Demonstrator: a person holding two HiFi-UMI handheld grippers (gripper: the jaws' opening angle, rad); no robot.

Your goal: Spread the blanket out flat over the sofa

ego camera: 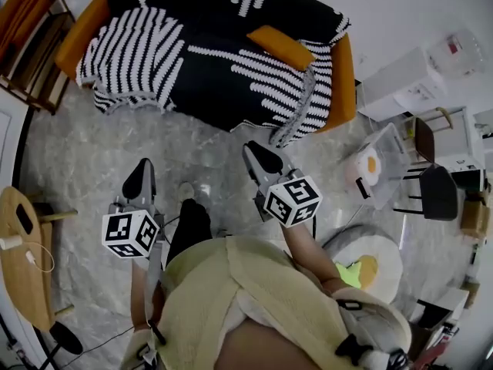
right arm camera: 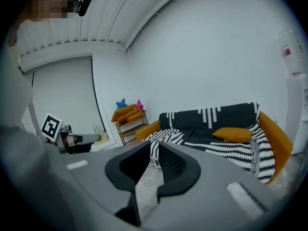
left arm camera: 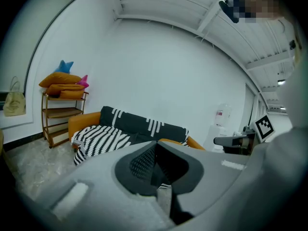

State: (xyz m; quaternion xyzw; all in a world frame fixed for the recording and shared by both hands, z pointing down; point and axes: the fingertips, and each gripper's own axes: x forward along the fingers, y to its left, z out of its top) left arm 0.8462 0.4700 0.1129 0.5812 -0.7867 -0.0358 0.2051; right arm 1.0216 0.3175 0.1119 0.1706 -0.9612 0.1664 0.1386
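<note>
A black blanket with white stripes (ego camera: 231, 68) lies draped over the orange sofa (ego camera: 344, 75), covering its seat, back and left arm. An orange cushion (ego camera: 281, 46) rests on top of it. Both grippers hang over the marble floor in front of the sofa, apart from the blanket. My left gripper (ego camera: 142, 172) has its tips together and holds nothing; in the left gripper view the left gripper (left arm camera: 155, 146) points at the blanket (left arm camera: 103, 138). My right gripper (ego camera: 258, 156) stands slightly open. In the right gripper view a narrow gap at the right gripper (right arm camera: 153, 146) shows only floor and the blanket (right arm camera: 226, 148).
A wooden shelf rack (ego camera: 31, 45) stands left of the sofa and a water dispenser (ego camera: 416, 79) to its right. A round wooden table (ego camera: 19, 260) is at the left edge. Chairs (ego camera: 439, 191), an egg-print cushion (ego camera: 370, 168) and a round pouf (ego camera: 370, 264) stand at the right.
</note>
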